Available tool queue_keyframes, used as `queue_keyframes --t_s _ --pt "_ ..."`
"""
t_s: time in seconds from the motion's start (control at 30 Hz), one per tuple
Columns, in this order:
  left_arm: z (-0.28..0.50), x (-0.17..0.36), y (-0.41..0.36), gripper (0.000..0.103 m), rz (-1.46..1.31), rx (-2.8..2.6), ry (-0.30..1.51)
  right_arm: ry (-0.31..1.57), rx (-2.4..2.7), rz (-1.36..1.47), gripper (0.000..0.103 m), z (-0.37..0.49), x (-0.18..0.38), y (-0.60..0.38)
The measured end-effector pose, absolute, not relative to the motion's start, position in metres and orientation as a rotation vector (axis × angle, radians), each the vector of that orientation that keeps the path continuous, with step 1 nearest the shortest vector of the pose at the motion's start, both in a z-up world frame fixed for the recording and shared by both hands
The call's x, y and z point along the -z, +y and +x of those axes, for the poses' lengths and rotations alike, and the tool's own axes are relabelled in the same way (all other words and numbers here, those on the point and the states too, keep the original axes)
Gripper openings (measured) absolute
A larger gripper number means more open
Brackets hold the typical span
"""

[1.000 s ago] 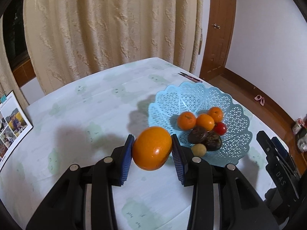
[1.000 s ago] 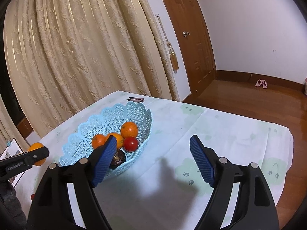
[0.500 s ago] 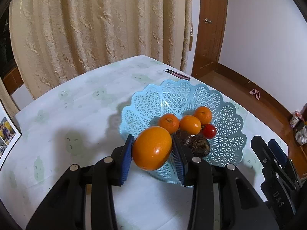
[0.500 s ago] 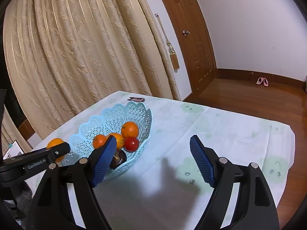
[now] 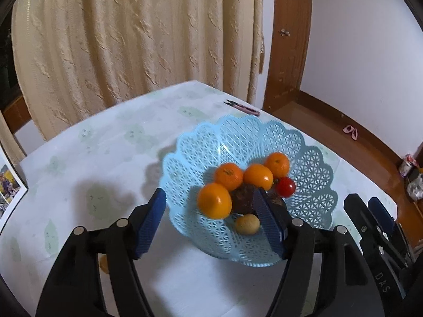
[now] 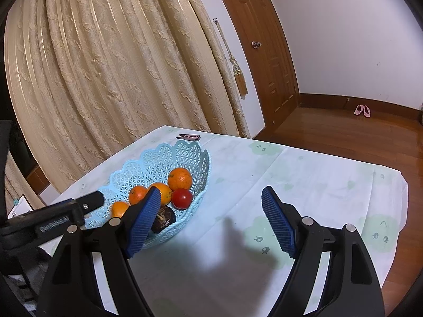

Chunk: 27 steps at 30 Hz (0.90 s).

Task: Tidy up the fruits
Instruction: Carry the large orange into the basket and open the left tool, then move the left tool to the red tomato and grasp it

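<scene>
A light blue lattice basket (image 5: 312, 158) stands on the table and also shows in the right wrist view (image 6: 158, 161). It holds several oranges, a red tomato (image 5: 285, 187), dark brown fruits (image 5: 244, 196) and a small tan fruit (image 5: 247, 224). A large orange (image 5: 214, 204) is blurred at the basket's near side, between my left gripper's open jaws and touching neither. My left gripper (image 5: 211, 223) is open above the basket's near rim. My right gripper (image 6: 211, 220) is open and empty over bare tablecloth, right of the basket.
A pink and black clip (image 5: 242, 107) lies at the table's far edge behind the basket. A photo frame (image 5: 8, 185) stands at the left table edge. A small orange scrap (image 5: 103, 264) lies on the cloth under my left gripper. Curtains and a wooden door stand behind the table.
My left gripper moved over the basket and opened. The large orange it held left the jaws and now sits blurred in the basket. My right gripper stayed still.
</scene>
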<state>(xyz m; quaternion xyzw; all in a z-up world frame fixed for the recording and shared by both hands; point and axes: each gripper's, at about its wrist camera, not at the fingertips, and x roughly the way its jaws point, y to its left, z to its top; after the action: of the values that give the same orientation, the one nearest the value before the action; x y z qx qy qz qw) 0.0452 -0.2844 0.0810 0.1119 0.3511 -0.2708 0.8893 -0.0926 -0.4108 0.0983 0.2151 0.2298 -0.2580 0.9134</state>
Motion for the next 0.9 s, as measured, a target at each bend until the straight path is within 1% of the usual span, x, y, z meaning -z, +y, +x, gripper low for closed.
queue_keyframes --t_s 0.17,0.23,0.3,0.37,0.47,0.53,0.6,0.8,0.9 --pt "0.049 -0.093 -0.266 0.069 0.203 0.532 0.716 0.471 0.532 0.444 0.08 -0.093 -0.099 -0.41" --pt "0.05 -0.099 -0.256 0.071 0.192 0.519 0.708 0.472 0.533 0.444 0.08 -0.093 -0.099 -0.41" --pt "0.051 -0.104 -0.245 0.075 0.181 0.503 0.698 0.471 0.533 0.445 0.08 -0.094 -0.099 -0.411" --pt "0.052 -0.109 -0.234 0.077 0.171 0.485 0.69 0.471 0.535 0.445 0.08 -0.094 -0.099 -0.41" --pt "0.051 -0.116 -0.215 0.083 0.155 0.46 0.679 0.469 0.538 0.445 0.08 -0.095 -0.1 -0.41" --pt "0.05 -0.12 -0.202 0.084 0.145 0.443 0.673 0.47 0.54 0.445 0.08 -0.095 -0.1 -0.41" --pt "0.049 -0.122 -0.186 0.087 0.133 0.419 0.669 0.47 0.542 0.444 0.08 -0.095 -0.1 -0.41" --pt "0.048 -0.124 -0.138 0.089 0.091 0.337 0.674 0.473 0.547 0.437 0.08 -0.094 -0.101 -0.409" --pt "0.046 -0.121 -0.12 0.089 0.077 0.315 0.68 0.474 0.549 0.425 0.085 -0.094 -0.102 -0.407"
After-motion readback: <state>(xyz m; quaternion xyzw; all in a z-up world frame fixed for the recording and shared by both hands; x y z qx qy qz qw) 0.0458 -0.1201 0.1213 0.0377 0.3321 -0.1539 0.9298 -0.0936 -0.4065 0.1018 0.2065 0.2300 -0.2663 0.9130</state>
